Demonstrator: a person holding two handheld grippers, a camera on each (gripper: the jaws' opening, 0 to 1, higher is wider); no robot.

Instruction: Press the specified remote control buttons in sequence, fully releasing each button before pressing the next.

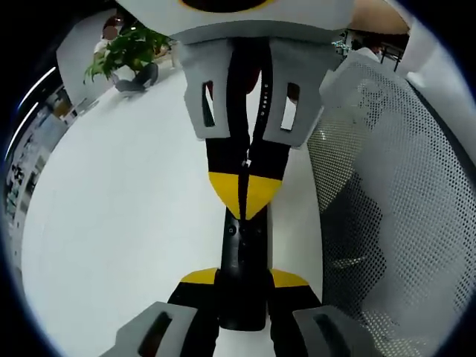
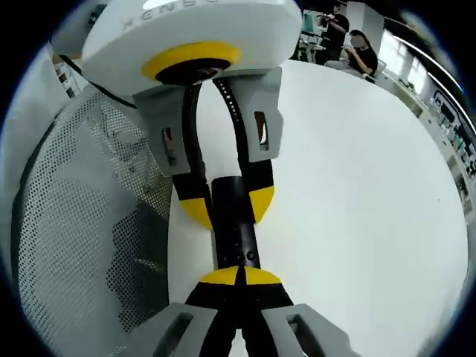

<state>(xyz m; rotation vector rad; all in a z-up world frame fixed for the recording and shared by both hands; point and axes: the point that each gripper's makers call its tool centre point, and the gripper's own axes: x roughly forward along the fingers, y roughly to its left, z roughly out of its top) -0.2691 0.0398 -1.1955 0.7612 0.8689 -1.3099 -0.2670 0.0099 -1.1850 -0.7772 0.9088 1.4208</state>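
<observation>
Nearest in the left gripper view, left gripper clamped on the lower end of a slim black remote, one yellow-tipped finger on each long edge. Base of the remote cut off behind the fingers; button markings too small to read. Farther along the remote, right gripper entering from the top, its fingers closed together, nothing between them, joined yellow tips resting on the remote's face.

In the right gripper view, right gripper with fingers shut tip to tip, touching the remote; whether a button is actually depressed cannot be told. Beyond, left gripper pinching the remote's far end from both sides.

Underneath, plain white tabletop. Beside it, a white perforated mesh chair back, dark shape behind it unclear. Far off, a potted green plant, and seated people, blurred.
</observation>
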